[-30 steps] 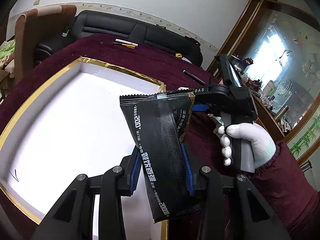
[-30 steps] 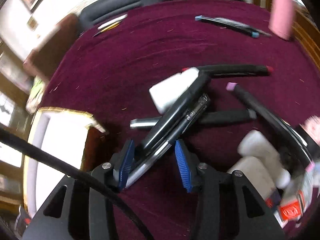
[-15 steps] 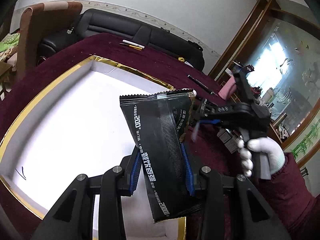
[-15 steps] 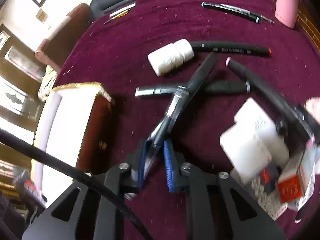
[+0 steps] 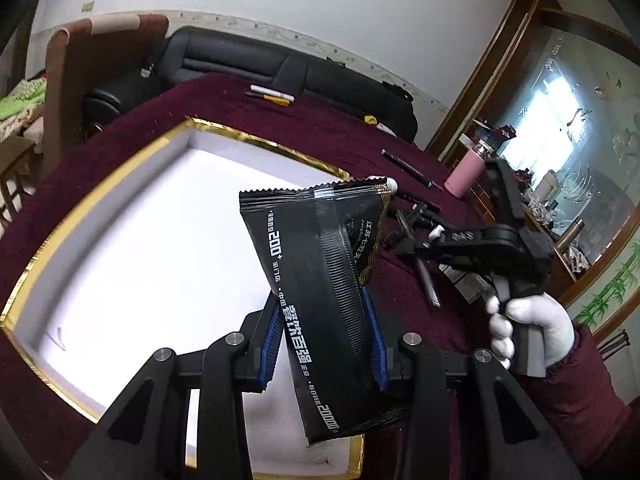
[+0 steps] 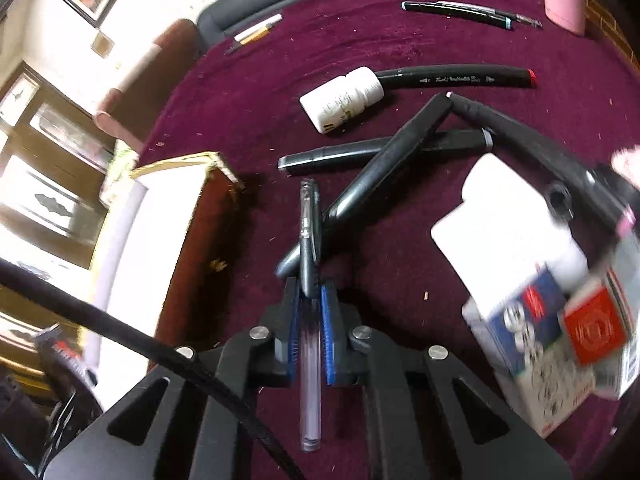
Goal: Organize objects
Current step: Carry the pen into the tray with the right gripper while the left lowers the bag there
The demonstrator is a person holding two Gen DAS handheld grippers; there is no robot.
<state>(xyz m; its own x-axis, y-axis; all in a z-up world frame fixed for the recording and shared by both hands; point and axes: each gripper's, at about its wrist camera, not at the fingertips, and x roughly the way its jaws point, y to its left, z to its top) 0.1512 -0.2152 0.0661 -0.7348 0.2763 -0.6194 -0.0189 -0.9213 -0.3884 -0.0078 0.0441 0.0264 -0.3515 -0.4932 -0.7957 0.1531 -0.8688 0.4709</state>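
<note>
The left gripper (image 5: 323,340) keeps its blue pads clamped on a black sachet (image 5: 320,304) printed with white characters, held upright above the white floor of the gold-rimmed box (image 5: 100,200); neither has shifted over the last second.

The change is on the right. A second ago the right gripper (image 6: 310,320) stood open around a clear-barrelled pen (image 6: 309,272) lying among the markers; its jaws have since closed fully, and the pen is now pinched between the pads, its clear end sticking back toward the camera and its dark capped end pointing forward over the maroon tablecloth (image 6: 280,80). The view has also pulled back from the pile: the white pill bottle (image 6: 342,100) and the black markers (image 6: 384,164) now lie farther ahead, and the printed carton (image 6: 560,336) sits at the right edge, blurred.

In the left view, the gloved hand (image 5: 528,332) carrying the right gripper sits lower and farther right than before.
</note>
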